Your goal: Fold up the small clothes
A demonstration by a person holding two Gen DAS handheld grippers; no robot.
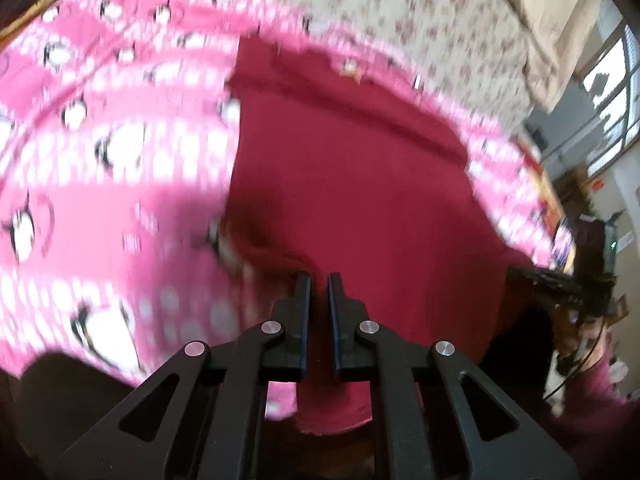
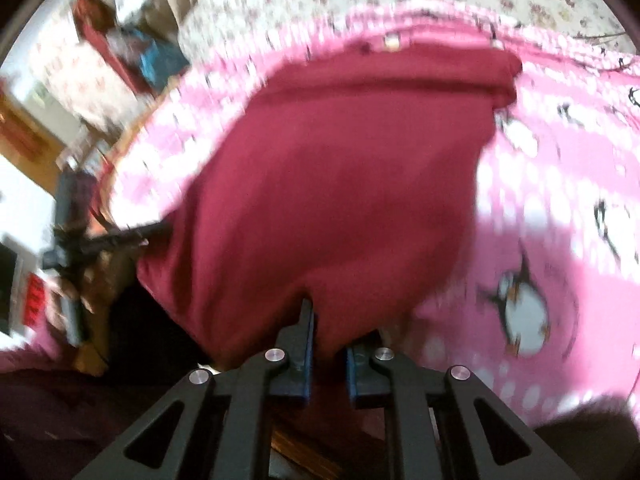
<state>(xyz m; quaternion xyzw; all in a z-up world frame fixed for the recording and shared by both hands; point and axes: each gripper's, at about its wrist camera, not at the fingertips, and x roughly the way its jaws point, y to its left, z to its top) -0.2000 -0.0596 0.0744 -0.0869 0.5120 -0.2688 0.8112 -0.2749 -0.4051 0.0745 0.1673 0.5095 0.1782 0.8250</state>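
The dark red garment (image 1: pixel 352 184) lies on a pink penguin-print blanket (image 1: pixel 100 152) spread over a floral bed (image 1: pixel 440 28). The left tool (image 1: pixel 319 280) is clamped on its near edge, and so is the right tool (image 2: pixel 326 320). Each view shows the other tool gripping the opposite near corner.

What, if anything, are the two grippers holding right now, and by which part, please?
Both grip the dark red garment by its near edge: the left gripper and the right gripper each pinch one near corner.
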